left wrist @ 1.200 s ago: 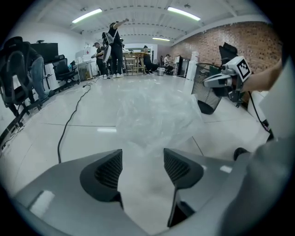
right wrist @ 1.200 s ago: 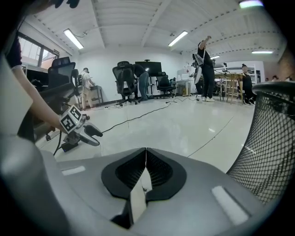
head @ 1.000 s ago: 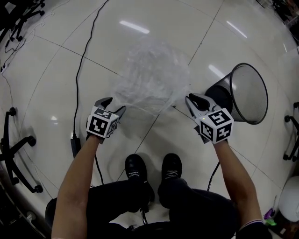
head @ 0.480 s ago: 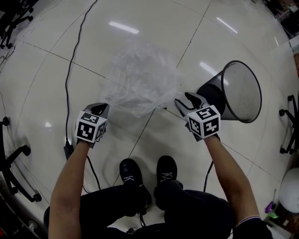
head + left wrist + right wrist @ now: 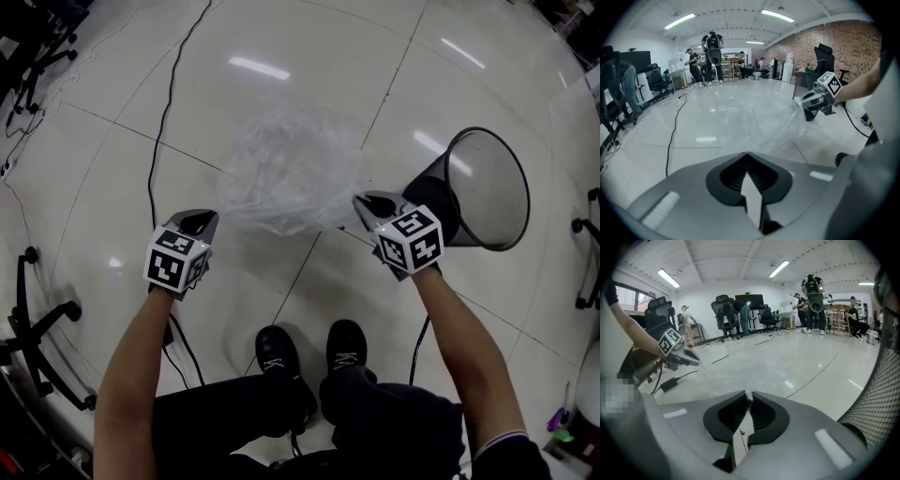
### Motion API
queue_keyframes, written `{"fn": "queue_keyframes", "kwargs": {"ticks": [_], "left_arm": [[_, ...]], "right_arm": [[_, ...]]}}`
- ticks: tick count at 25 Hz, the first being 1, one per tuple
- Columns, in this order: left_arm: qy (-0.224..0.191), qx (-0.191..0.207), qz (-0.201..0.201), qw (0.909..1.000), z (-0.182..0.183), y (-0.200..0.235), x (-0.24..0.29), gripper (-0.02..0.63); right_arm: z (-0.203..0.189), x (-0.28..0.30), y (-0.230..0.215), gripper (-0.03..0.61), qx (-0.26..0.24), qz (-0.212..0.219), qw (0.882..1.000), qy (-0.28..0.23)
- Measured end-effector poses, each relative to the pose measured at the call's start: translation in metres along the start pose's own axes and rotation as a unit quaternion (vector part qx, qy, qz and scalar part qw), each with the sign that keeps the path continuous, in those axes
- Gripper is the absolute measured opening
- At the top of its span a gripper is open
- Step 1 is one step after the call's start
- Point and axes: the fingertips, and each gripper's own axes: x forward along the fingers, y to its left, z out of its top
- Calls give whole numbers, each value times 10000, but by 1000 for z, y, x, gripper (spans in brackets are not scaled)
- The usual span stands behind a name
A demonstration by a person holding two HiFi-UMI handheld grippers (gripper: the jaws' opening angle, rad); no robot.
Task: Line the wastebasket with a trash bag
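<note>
A clear plastic trash bag (image 5: 292,171) hangs stretched between my two grippers above the tiled floor. My left gripper (image 5: 202,223) is shut on the bag's left edge, and in the left gripper view the film (image 5: 759,119) runs from the jaws (image 5: 747,153) toward the right gripper (image 5: 819,97). My right gripper (image 5: 367,204) is shut on the bag's right edge, with thin film pinched at the jaw tips (image 5: 749,394). The black mesh wastebasket (image 5: 487,187) lies on its side just right of the right gripper, its mouth facing right.
A black cable (image 5: 159,122) runs across the floor at the left to an adapter by the left arm. Office chairs (image 5: 37,319) stand at the left edge. The person's shoes (image 5: 277,352) are below the bag. People (image 5: 712,49) stand far back.
The left jaws went from open to shut on the bag's edge and rose. The bag has lifted and stretched between both grippers. The right gripper shifted slightly left and down.
</note>
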Motion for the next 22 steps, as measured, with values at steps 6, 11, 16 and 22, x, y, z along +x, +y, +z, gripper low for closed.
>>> {"fn": "queue_keyframes", "kwargs": {"ticks": [6,11,16,22], "left_arm": [[-240,630,99,9977,62,11,-45,12],[-811,790,246,9933,120,0,-92,12],[-1275,800,422,9877,166,-23,-137,12],[-1699,984,517,9792,217,-52,-194,12]], "right_arm": [[43,-50,20,2,-325,-50,9987,-381],[93,-96,28,2,-550,-316,9951,-764],[137,-154,31,2,-751,-618,9889,-1125],[169,-224,35,2,-854,-981,9806,-1465]]}}
